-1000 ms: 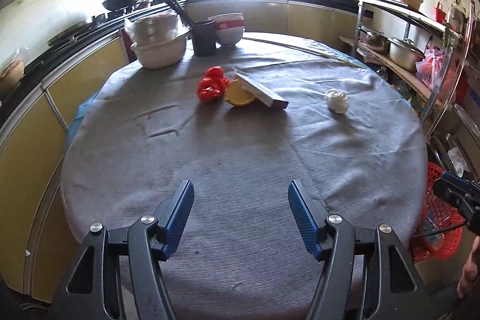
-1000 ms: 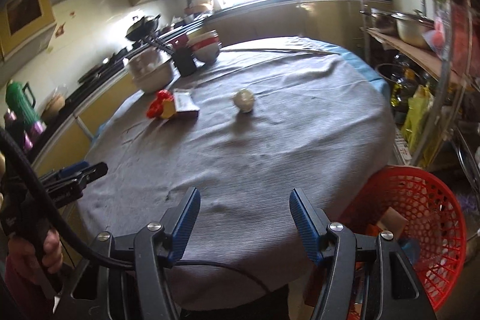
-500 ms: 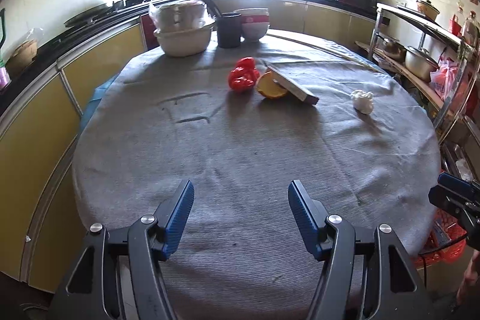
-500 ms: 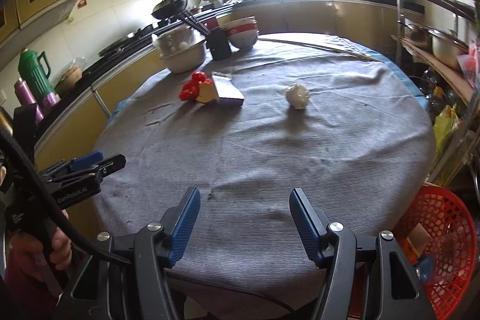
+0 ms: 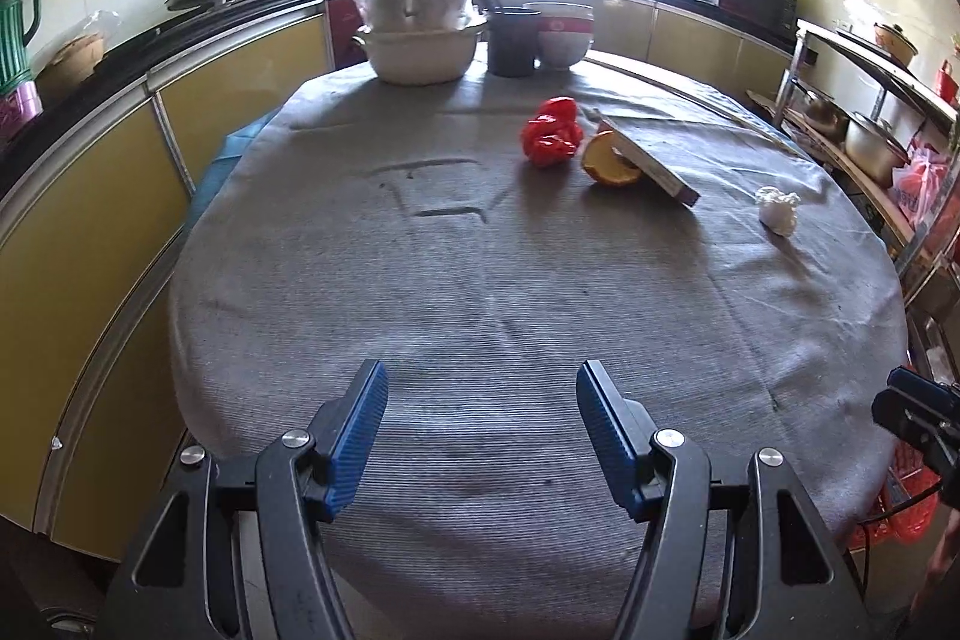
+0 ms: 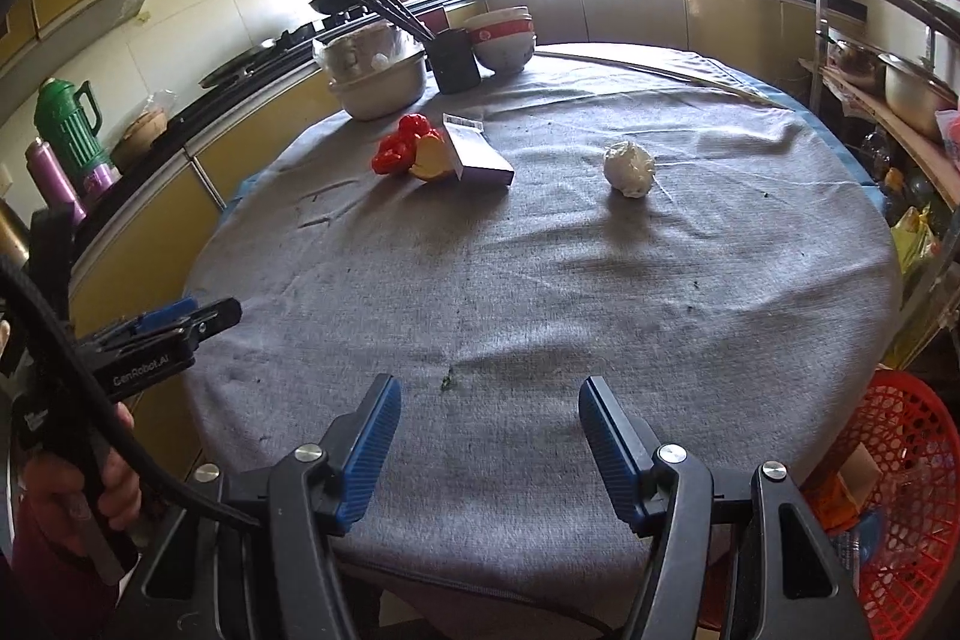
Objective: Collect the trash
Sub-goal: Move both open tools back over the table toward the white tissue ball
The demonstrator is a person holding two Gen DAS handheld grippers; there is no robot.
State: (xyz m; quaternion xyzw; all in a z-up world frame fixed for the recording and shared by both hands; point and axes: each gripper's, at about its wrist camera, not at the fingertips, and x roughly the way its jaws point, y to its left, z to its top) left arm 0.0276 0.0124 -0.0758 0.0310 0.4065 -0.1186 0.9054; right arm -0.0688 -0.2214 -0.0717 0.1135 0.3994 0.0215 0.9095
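On the grey-clothed round table (image 5: 480, 292) lie a crumpled red wrapper (image 5: 551, 141), an orange peel (image 5: 609, 160), a flat box (image 5: 651, 157) leaning on the peel, and a white paper ball (image 5: 777, 211). The right wrist view shows the same things: the wrapper (image 6: 401, 152), the peel (image 6: 433, 158), the box (image 6: 477, 151) and the ball (image 6: 629, 168). My left gripper (image 5: 482, 430) is open and empty over the near table edge. My right gripper (image 6: 487, 439) is open and empty over the near edge. All the trash lies far ahead of both.
A red mesh basket (image 6: 894, 508) holding scraps stands on the floor at the right of the table. Stacked bowls (image 5: 420, 34), a dark cup with chopsticks (image 5: 510, 40) and a red-and-white bowl (image 5: 563, 34) stand at the far edge. A metal shelf rack (image 5: 870, 112) is at the right.
Both grippers have swung left and risen: the table contents drifted right in each view, and the red basket slid towards the right edge of the right wrist view. Jaws stay open.
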